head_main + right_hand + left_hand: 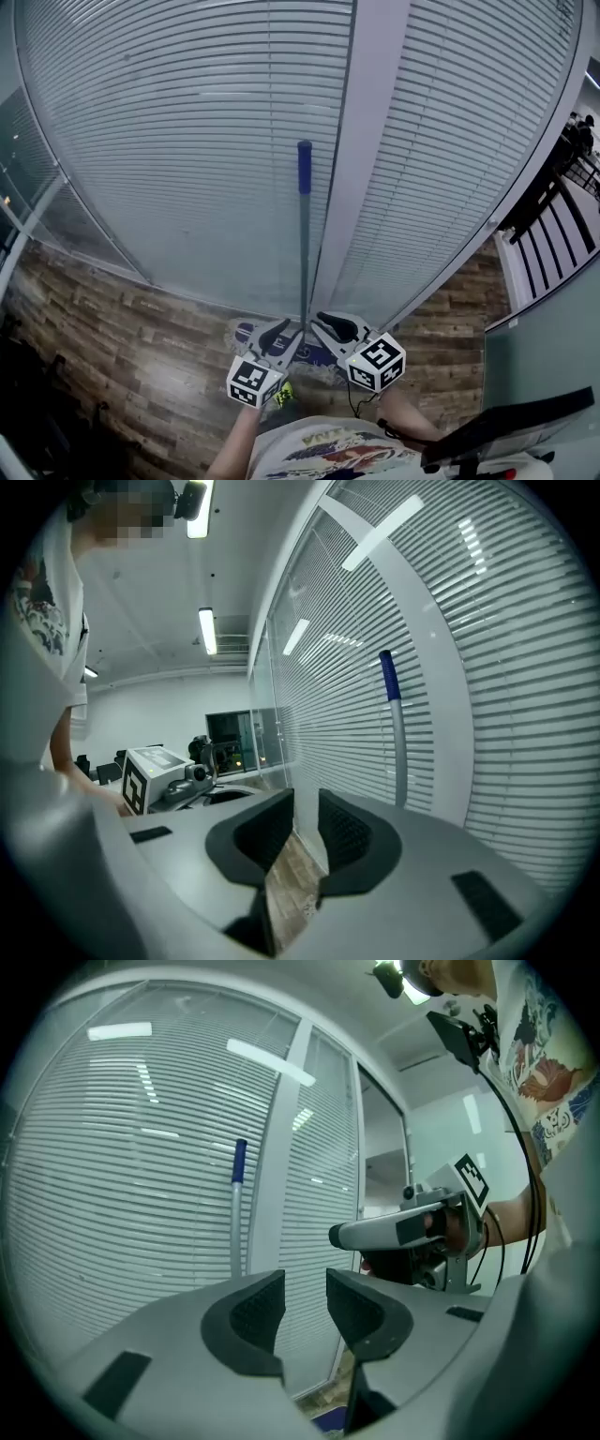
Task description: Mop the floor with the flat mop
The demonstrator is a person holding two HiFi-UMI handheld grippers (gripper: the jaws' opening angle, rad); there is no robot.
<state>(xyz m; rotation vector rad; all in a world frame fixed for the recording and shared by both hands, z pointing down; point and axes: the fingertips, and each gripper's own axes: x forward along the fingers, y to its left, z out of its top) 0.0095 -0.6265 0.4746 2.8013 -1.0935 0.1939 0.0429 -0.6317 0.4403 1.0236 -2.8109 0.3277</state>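
Mop (305, 246) first: we see one, a flat one. It has a long grey handle (235, 1232) topped by a blue grip (305, 167). Its flat head (246, 332), blue and white, lies on the floor (141, 347) of brown wood planks.

It stands upright at the foot of a glass wall (169, 141) hung with white blinds (506, 667), just beside a white post (361, 141). We cannot tell whether the handle touches the glass.

We count two tools, each with one cube of square markers (377, 363).

- **Left tool** (281, 339): it hovers over the mop head, left of the handle. Its jaws are spread, with nothing between the dark pads (258, 1314).
- **Right tool** (330, 330): it sits just right of the handle. Its jaws are drawn close together, leaving only a narrow slit that shows floor, and they pinch nothing.

Neither tool touches the handle, which rises between them in the head view. In each gripper view the handle stands off to the side, beyond the jaws.
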